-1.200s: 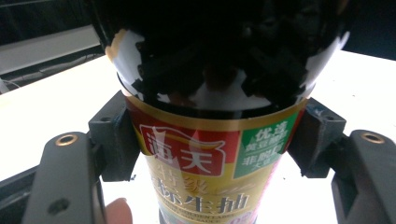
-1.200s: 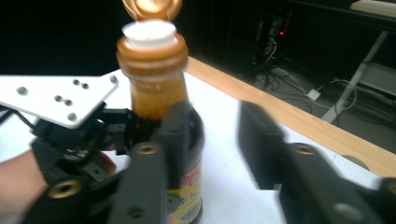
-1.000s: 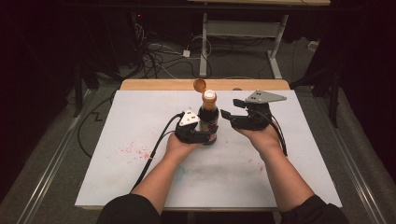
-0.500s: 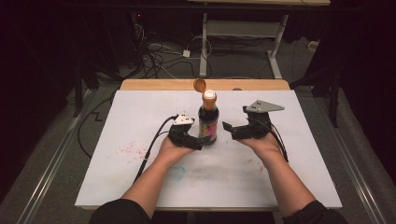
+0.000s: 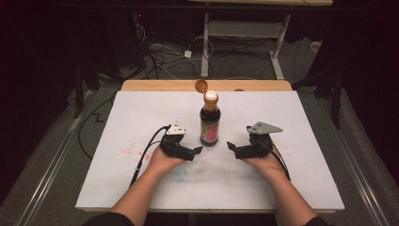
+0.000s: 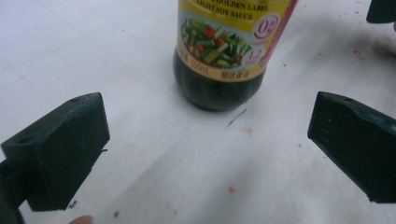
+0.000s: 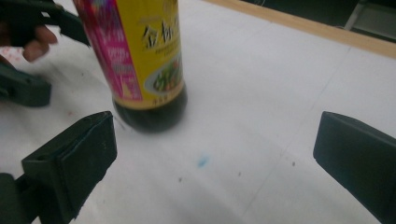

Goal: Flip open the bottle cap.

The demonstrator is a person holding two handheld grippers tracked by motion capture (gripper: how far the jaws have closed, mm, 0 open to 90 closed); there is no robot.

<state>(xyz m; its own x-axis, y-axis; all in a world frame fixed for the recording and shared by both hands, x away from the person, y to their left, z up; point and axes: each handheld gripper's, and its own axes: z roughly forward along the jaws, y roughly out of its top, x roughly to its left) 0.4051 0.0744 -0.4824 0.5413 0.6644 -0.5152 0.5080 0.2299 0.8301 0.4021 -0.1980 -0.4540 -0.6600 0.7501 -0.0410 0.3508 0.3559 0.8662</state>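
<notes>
Low in the middle of the high view, the left gripper [image 5: 199, 150] and right gripper [image 5: 230, 145] rest on the white table [image 5: 301, 141], both released, their jaws just opened wide with nothing between them. Between the two, slightly higher in the frame, the soy sauce bottle [image 5: 210, 123] stands upright and untouched, its orange cap [image 5: 201, 85] flipped open.

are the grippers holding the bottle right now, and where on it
Nothing is held. The left gripper and right gripper are open, apart from the soy sauce bottle, which stands alone.

"LIGHT SOY SAUCE" (bottle label [image 6: 224, 44])
</notes>
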